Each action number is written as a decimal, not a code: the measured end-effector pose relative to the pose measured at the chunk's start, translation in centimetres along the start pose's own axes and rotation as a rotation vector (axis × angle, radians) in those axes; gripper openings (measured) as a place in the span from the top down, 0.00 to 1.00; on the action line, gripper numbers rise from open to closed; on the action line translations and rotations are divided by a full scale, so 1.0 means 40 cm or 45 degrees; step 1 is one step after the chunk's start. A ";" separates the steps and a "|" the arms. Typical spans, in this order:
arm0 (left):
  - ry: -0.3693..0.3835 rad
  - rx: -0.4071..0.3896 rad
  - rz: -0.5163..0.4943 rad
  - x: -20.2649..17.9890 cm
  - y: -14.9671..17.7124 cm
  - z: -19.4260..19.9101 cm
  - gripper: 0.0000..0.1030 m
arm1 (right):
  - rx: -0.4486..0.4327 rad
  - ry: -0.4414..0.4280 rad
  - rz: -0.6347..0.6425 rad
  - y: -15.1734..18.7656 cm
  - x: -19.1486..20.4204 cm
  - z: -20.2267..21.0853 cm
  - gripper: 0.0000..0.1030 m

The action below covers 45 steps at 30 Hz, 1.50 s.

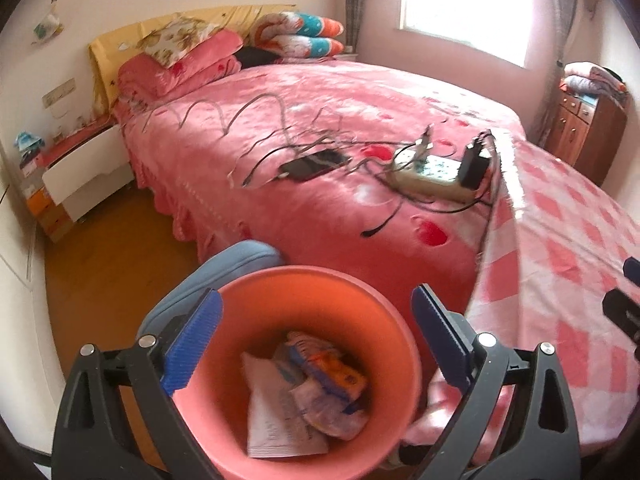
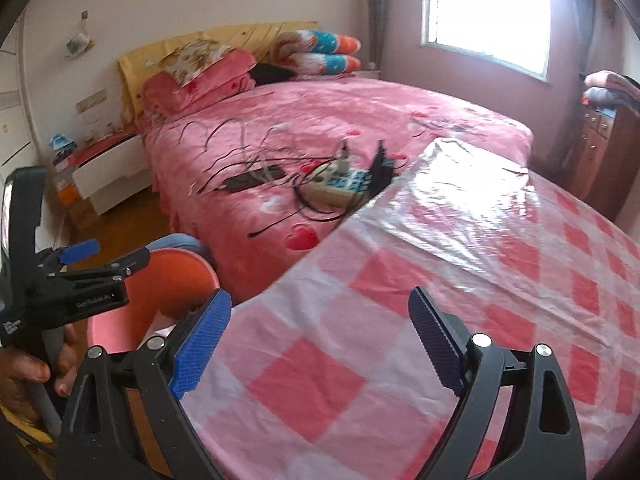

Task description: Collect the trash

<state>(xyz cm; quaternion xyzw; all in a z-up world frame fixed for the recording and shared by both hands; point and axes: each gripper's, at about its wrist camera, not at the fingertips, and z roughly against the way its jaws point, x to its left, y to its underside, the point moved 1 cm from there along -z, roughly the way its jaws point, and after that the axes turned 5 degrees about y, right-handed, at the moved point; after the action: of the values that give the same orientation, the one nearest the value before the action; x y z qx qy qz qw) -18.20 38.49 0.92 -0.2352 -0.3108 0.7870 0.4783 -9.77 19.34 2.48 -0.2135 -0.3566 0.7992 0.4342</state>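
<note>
Trash: crumpled papers and wrappers (image 1: 304,396), white, blue and orange, lying at the bottom of the bin.
Bin: round pink plastic trash bin (image 1: 280,296), on the floor next to the bed and the table edge; about a quarter full, lots of room left.
Left gripper (image 1: 316,340): black with blue pads, right over the bin mouth, spread wide, nothing between the pads.
Right gripper (image 2: 320,340): over the table, spread wide too, nothing held.
Table: pink and white checked tablecloth under clear plastic (image 2: 460,280); no trash showing on the part in view.
Bed: pink heart bedspread (image 1: 320,100) with a black phone (image 1: 312,164), a white power strip (image 1: 428,176) and tangled cables; probably not trash.
Done so far: some trash already inside the bin.
Left to do: looks close to finished; maybe more trash out of view, cannot tell.
</note>
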 end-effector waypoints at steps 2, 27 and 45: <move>0.019 -0.025 -0.014 -0.036 -0.009 0.011 0.07 | -0.040 0.035 -0.023 0.006 -0.034 0.020 0.11; 0.290 -0.210 -0.309 -0.461 -0.036 0.098 0.07 | -0.293 0.356 -0.322 0.115 -0.401 0.190 0.05; 0.399 -0.173 -0.473 -0.741 0.012 0.098 0.07 | -0.393 0.579 -0.476 0.228 -0.634 0.295 0.05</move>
<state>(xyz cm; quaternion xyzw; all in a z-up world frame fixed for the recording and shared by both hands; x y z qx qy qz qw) -8.29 10.64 5.47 -0.3245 -0.3229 0.6168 0.6402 -8.90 -10.02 4.14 -0.3806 -0.4004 0.5742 0.6043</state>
